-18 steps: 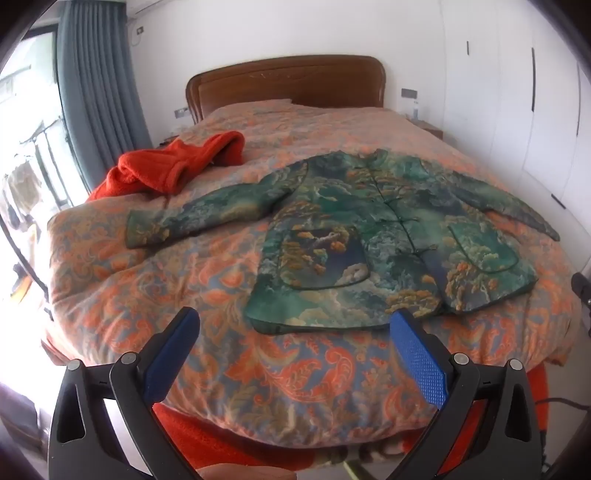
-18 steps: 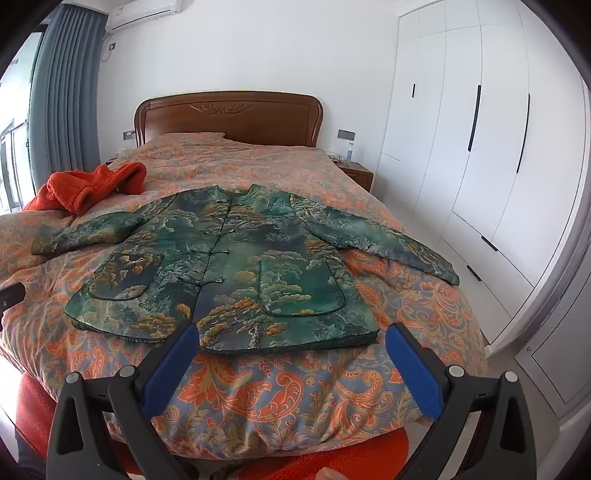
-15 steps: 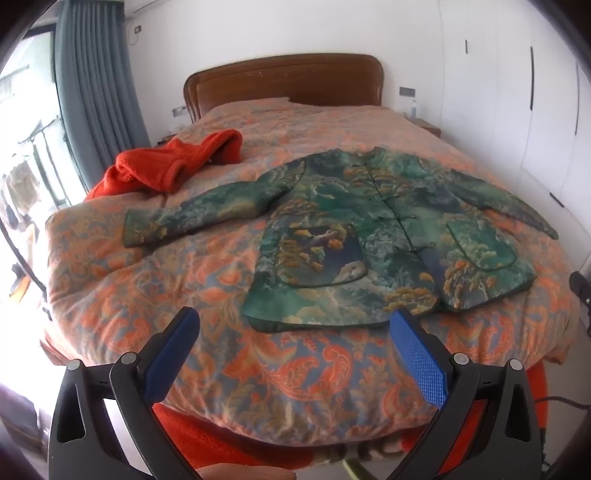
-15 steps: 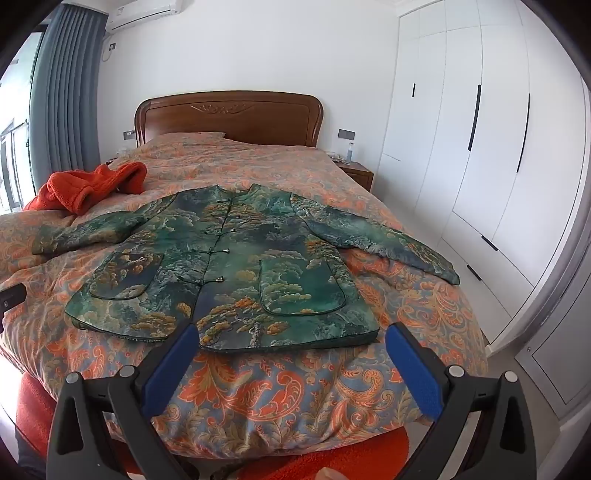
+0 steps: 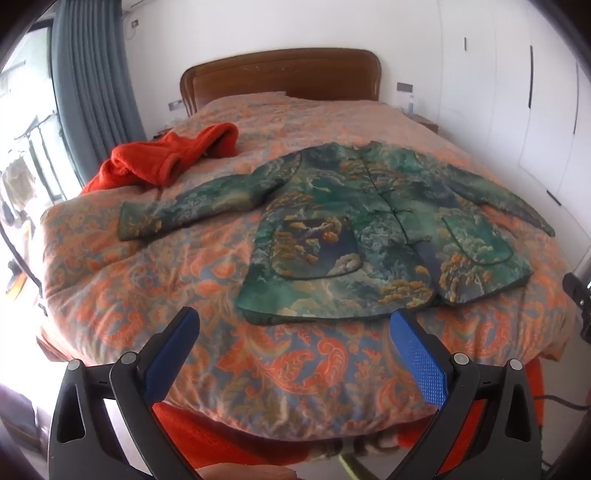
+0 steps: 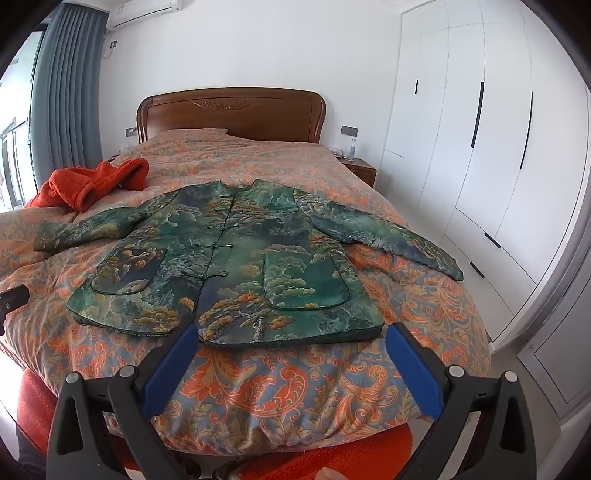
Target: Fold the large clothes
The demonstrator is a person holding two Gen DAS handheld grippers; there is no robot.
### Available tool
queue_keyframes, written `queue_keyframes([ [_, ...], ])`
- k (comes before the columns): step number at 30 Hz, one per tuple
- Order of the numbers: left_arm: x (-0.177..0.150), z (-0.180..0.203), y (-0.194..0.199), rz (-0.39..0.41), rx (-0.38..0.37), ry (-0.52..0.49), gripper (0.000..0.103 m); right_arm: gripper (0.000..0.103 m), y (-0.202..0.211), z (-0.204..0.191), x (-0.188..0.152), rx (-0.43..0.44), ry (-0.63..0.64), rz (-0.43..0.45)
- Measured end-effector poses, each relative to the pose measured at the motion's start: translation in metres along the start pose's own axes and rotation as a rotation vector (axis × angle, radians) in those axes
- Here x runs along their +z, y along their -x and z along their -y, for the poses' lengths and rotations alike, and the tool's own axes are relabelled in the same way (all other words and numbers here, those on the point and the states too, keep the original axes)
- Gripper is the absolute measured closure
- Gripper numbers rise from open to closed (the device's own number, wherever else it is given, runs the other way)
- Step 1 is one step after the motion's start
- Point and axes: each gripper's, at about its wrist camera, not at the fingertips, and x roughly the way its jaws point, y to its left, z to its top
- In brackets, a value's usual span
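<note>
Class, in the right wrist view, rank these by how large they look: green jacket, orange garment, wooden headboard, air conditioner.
1. green jacket
2. wooden headboard
3. orange garment
4. air conditioner, partly cut off

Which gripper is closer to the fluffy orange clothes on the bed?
Left. The left gripper faces the jacket's side nearest the orange garment; the right gripper sits farther across, toward the wardrobe side.

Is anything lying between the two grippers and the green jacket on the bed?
Nothing visible. Only bare quilt separates the open left gripper and right gripper from the jacket hem.
</note>
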Motion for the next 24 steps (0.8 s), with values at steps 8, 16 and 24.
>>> queue_keyframes([
  [8, -0.0024, 0.0036, -0.0006, -0.001, -0.001, 0.003, 0.000, 0.000, -0.0012, -0.0051, 0.0016, 0.015, 0.012, -0.007],
  [16, -0.0028, 0.0053, -0.0022, -0.002, -0.006, 0.006, 0.000, 0.000, -0.0033, -0.0065, 0.0039, 0.017, 0.012, -0.006],
  [24, 0.0001, 0.0059, -0.0013, -0.003, -0.009, 0.008, 0.000, 0.000, -0.0038, -0.0068, 0.0052, 0.024, 0.013, -0.005],
])
